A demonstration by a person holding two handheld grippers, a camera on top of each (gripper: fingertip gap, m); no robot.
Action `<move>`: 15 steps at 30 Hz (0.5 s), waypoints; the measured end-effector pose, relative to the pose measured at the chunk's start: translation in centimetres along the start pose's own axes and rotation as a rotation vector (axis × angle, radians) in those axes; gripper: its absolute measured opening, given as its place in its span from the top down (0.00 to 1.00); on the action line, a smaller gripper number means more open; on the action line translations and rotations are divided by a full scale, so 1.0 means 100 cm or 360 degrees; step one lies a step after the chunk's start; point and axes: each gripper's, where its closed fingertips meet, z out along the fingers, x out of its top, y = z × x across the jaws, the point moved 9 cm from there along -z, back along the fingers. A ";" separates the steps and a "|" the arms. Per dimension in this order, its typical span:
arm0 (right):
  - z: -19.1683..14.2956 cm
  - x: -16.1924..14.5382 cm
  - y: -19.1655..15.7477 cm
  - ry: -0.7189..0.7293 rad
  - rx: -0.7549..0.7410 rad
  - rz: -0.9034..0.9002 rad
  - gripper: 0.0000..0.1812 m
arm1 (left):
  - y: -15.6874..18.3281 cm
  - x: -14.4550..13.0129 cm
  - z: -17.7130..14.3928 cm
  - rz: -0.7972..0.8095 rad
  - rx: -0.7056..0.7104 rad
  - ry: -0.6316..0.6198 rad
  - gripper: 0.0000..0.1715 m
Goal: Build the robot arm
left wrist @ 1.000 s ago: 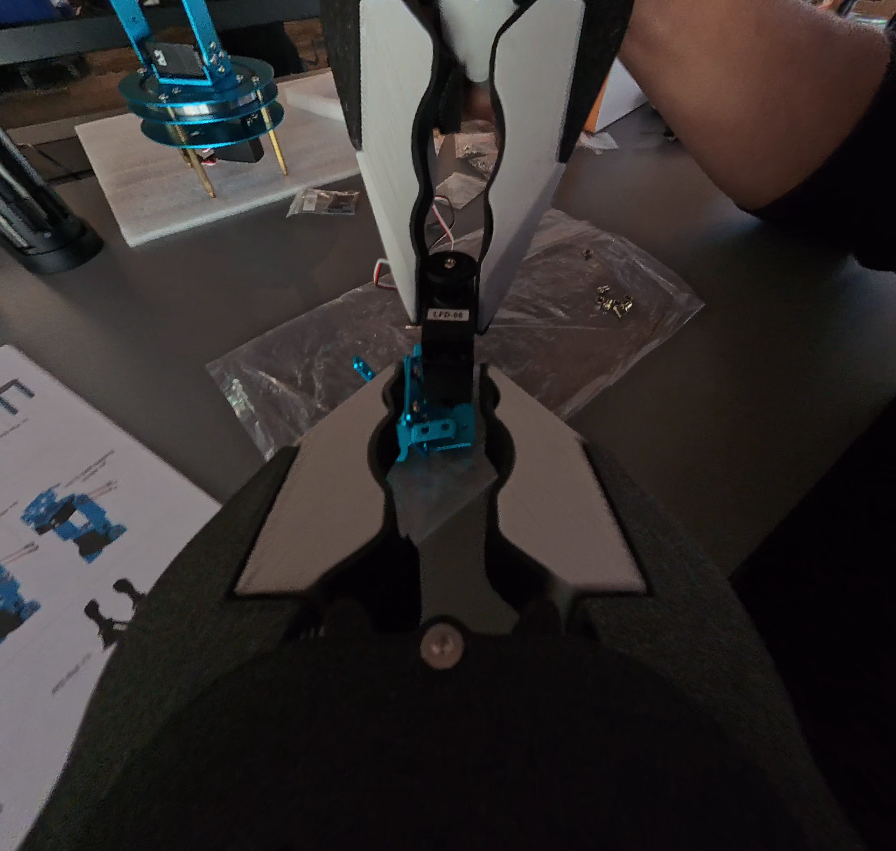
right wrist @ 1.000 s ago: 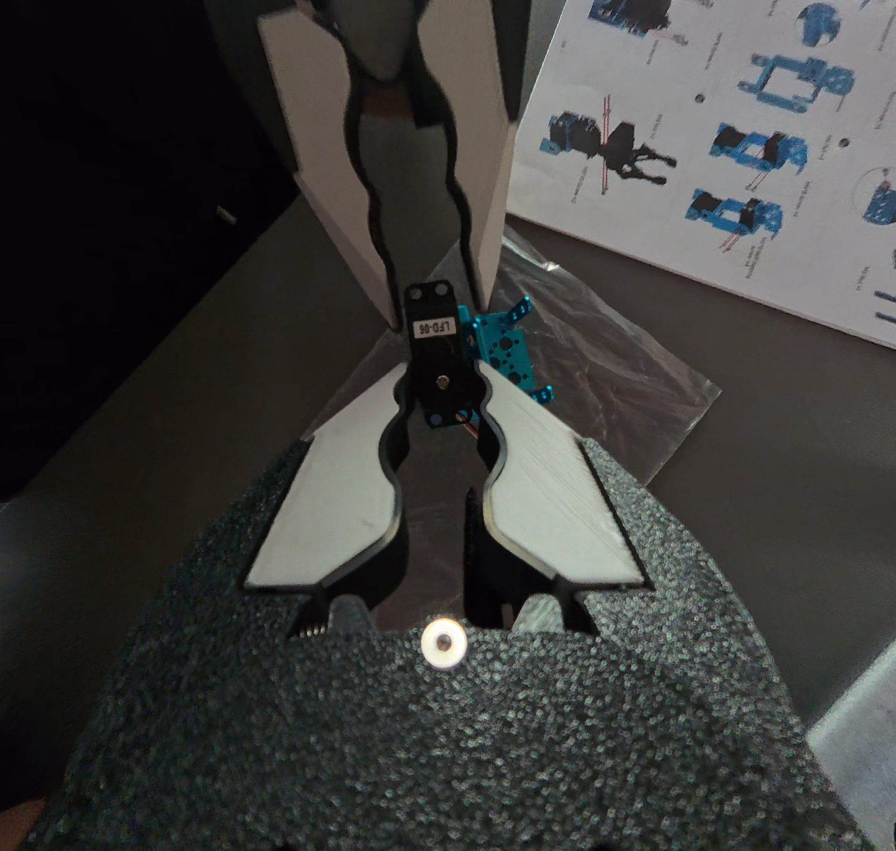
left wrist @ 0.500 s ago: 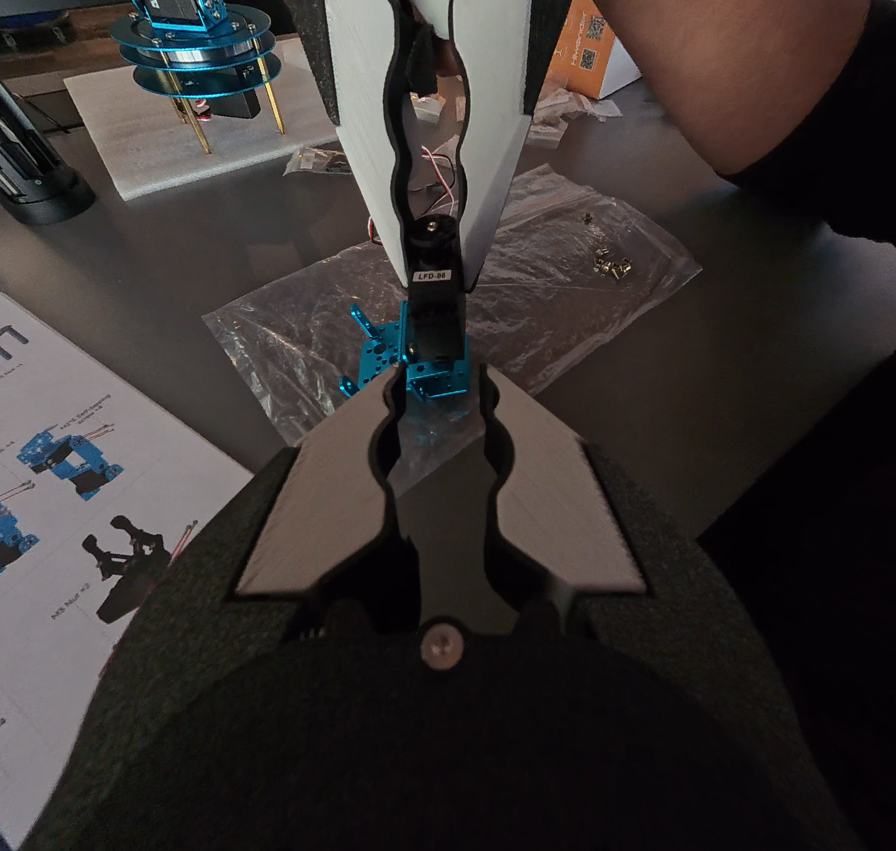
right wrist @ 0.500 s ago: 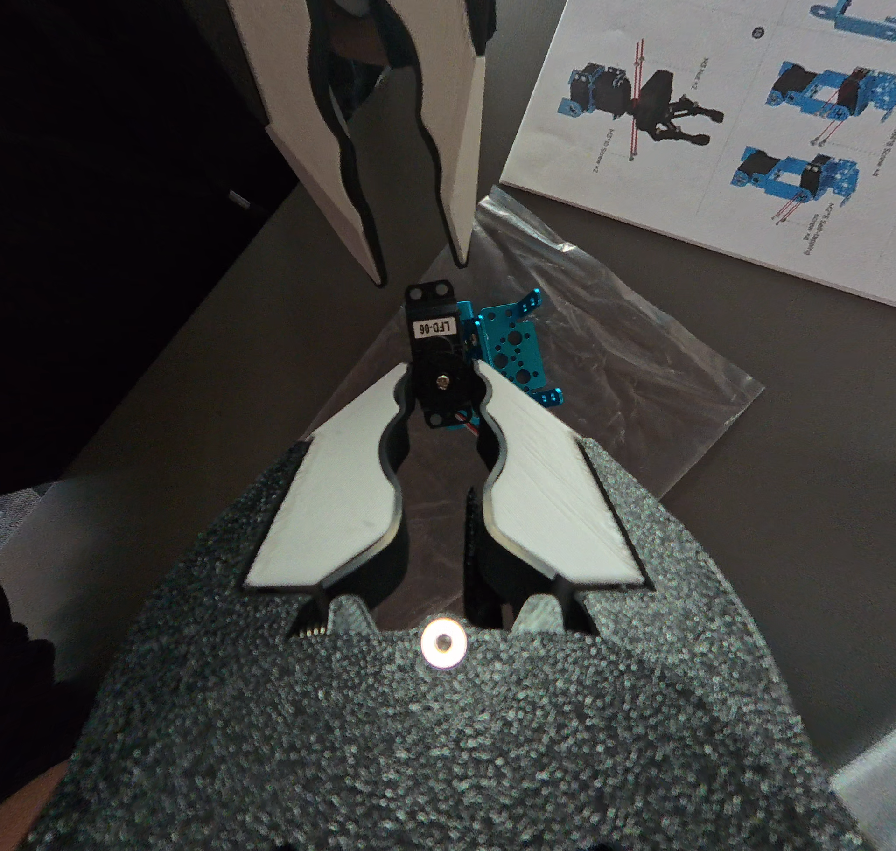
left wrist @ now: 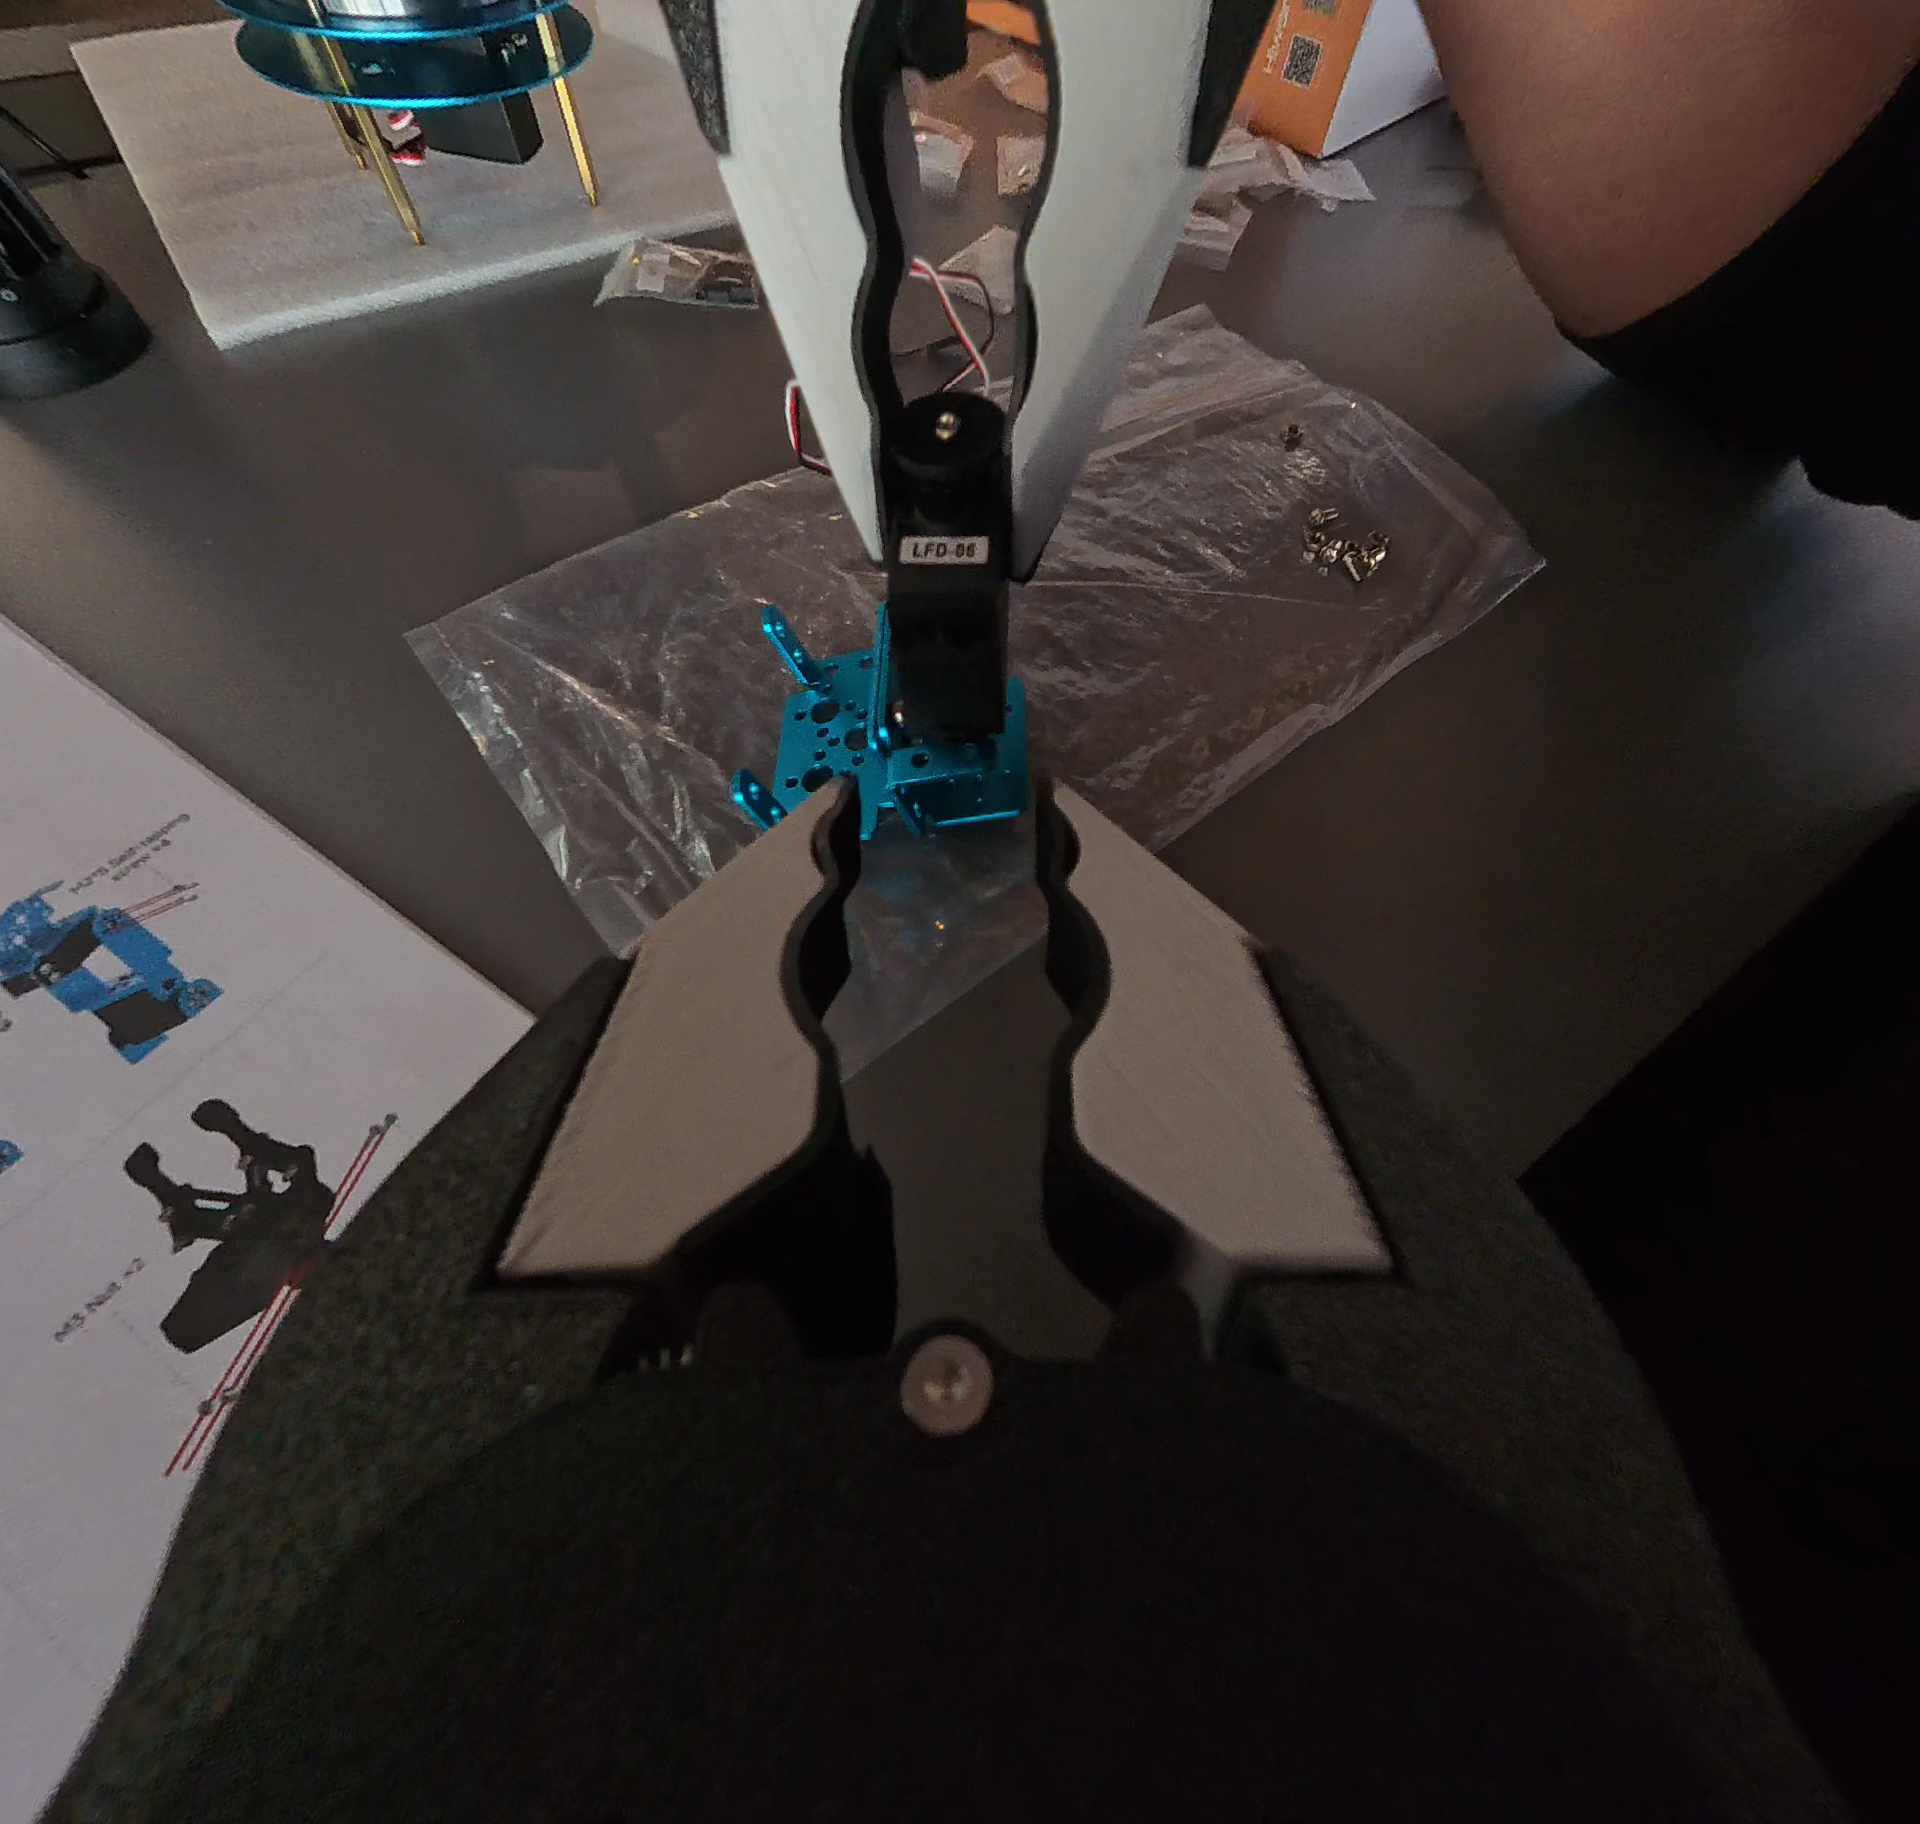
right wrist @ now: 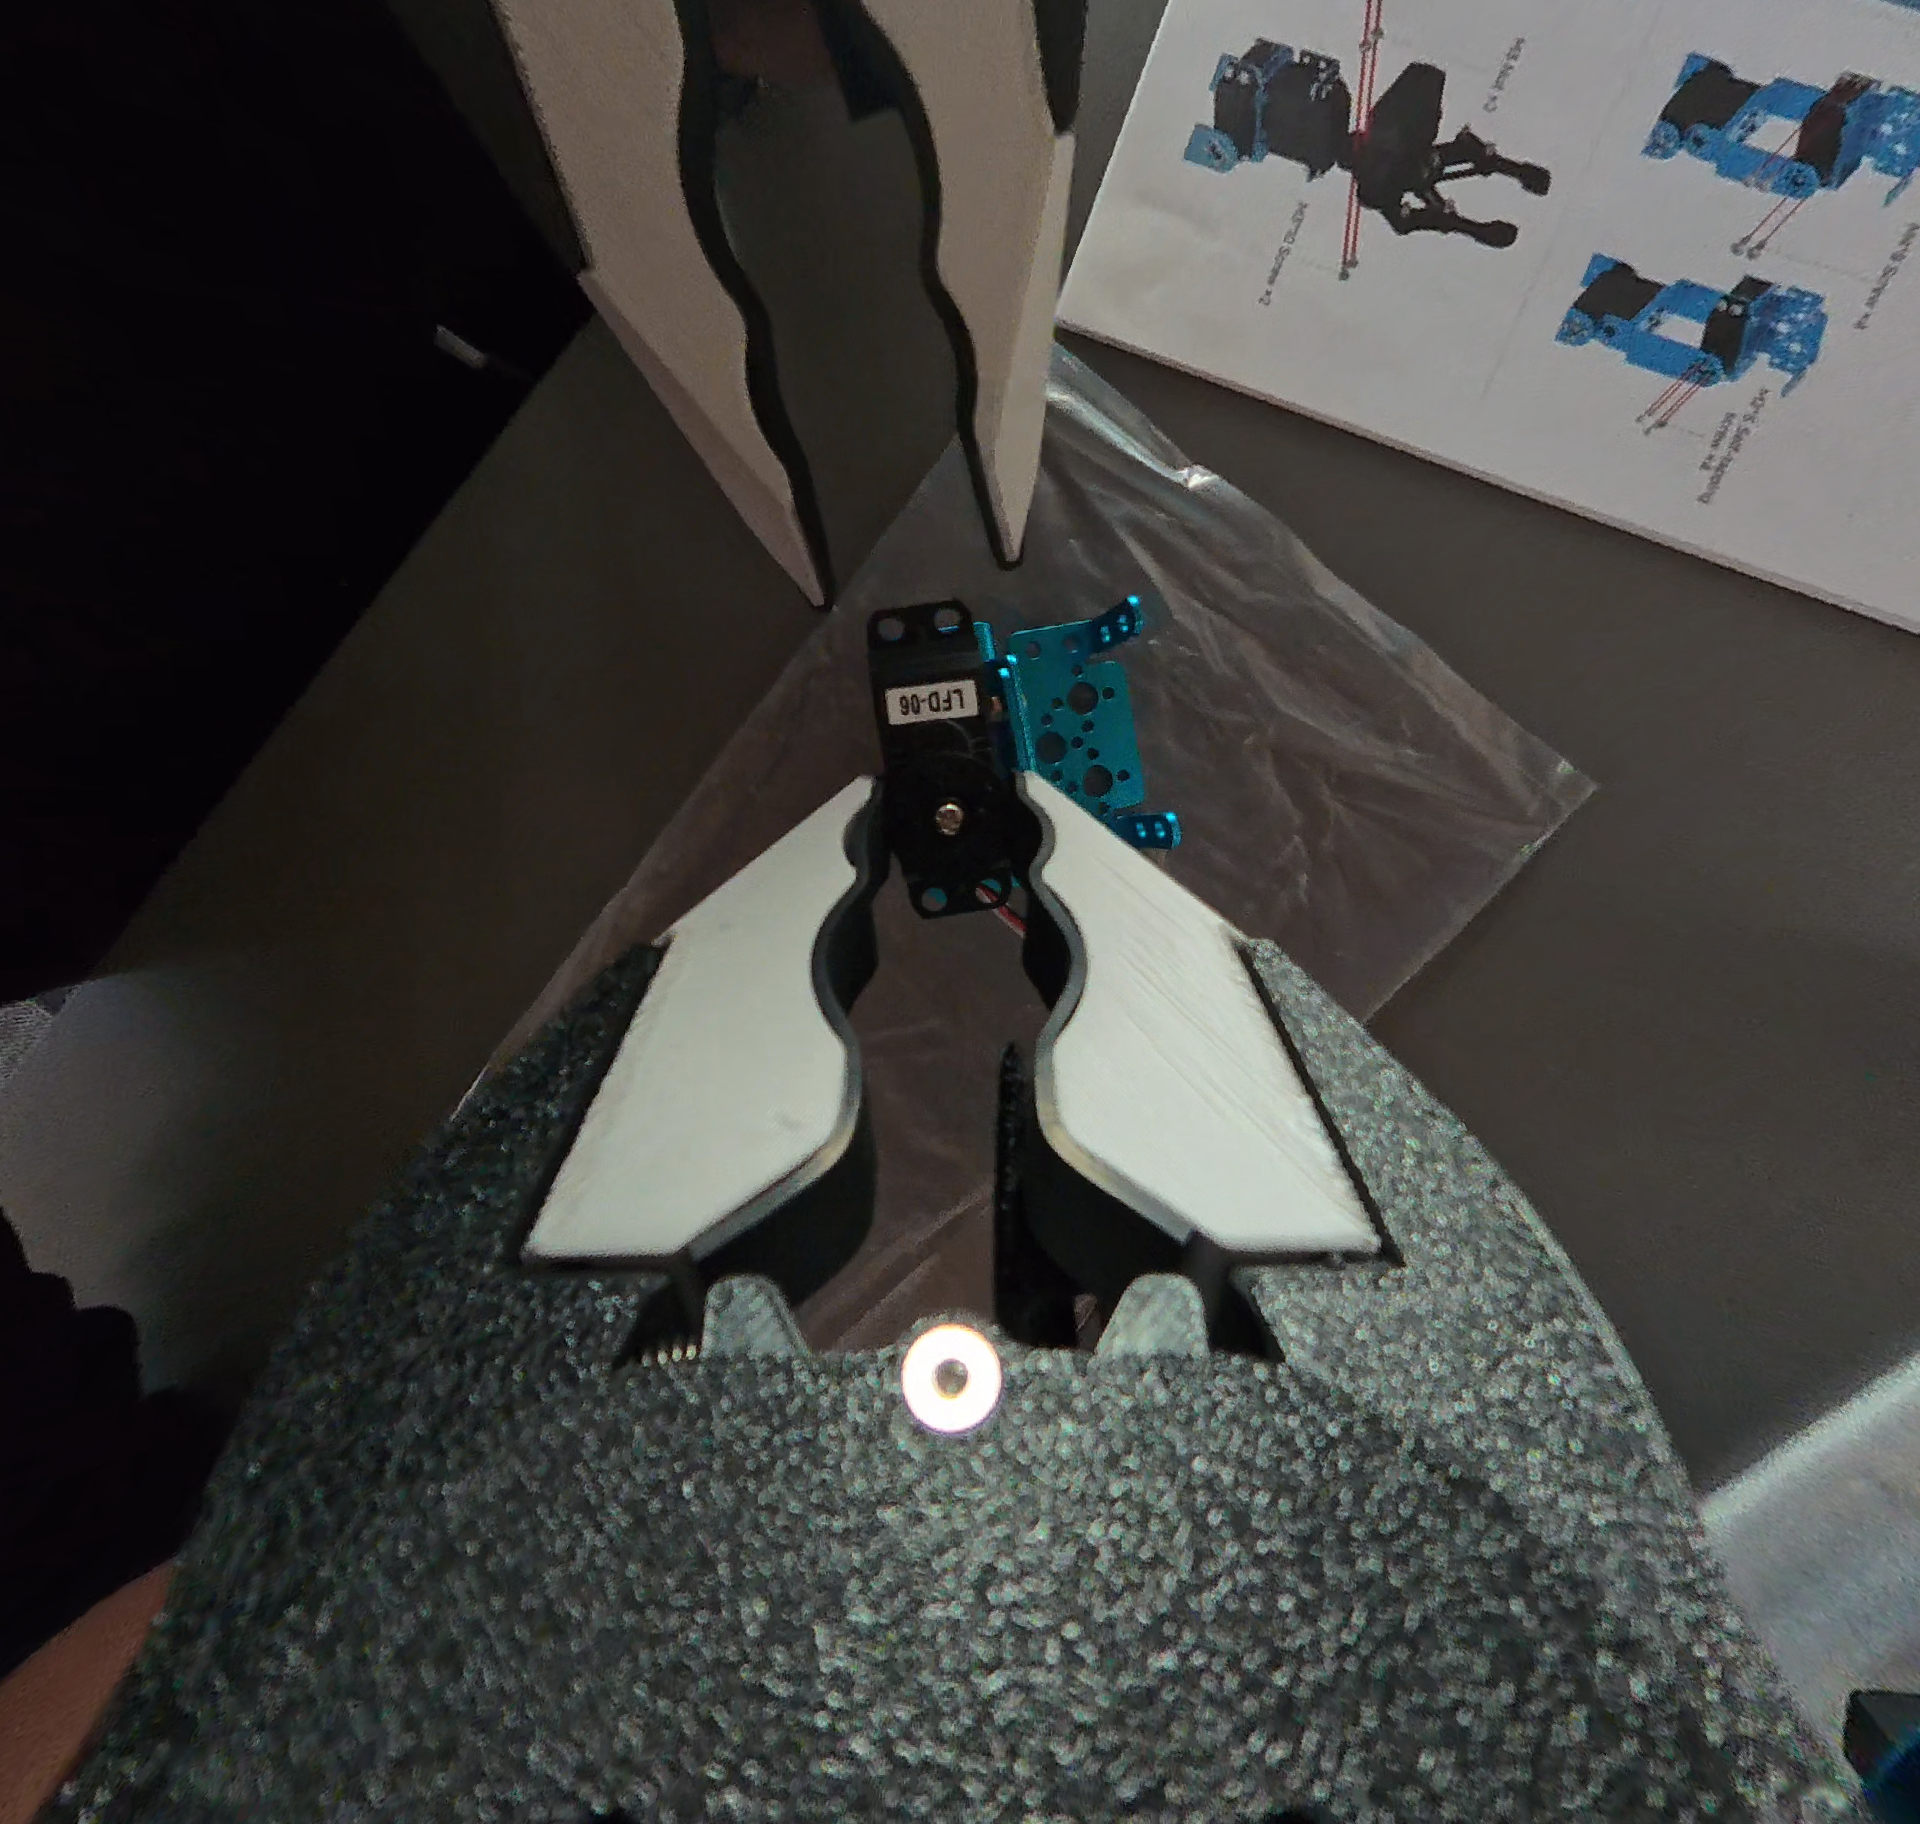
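We clamp the small black plastic servo motor [right wrist: 940, 787] in the right gripper [right wrist: 951, 798], above the clear plastic bag [right wrist: 1299, 735]. The perforated blue metal bracket [right wrist: 1081, 735] adjoins it. Our left gripper [left wrist: 948, 798] hangs parted, empty.

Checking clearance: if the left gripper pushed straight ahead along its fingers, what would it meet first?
Probably the blue bracket just past the left gripper, with the black servo seated in it; depth is uncertain.

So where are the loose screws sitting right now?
In the left wrist view, the loose screws lie in a small cluster on the clear plastic bag, near its right edge, to the right of the black servo.
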 end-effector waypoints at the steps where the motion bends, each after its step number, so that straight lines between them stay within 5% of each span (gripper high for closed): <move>1: -0.001 0.000 -0.001 0.0001 -0.0007 0.0004 0.88 | 0.000 0.000 0.001 0.0004 0.0000 -0.0011 0.80; 15: 0.020 -0.008 -0.007 0.0004 0.0105 0.0113 0.88 | -0.002 0.009 0.002 -0.0118 -0.0175 0.0061 0.80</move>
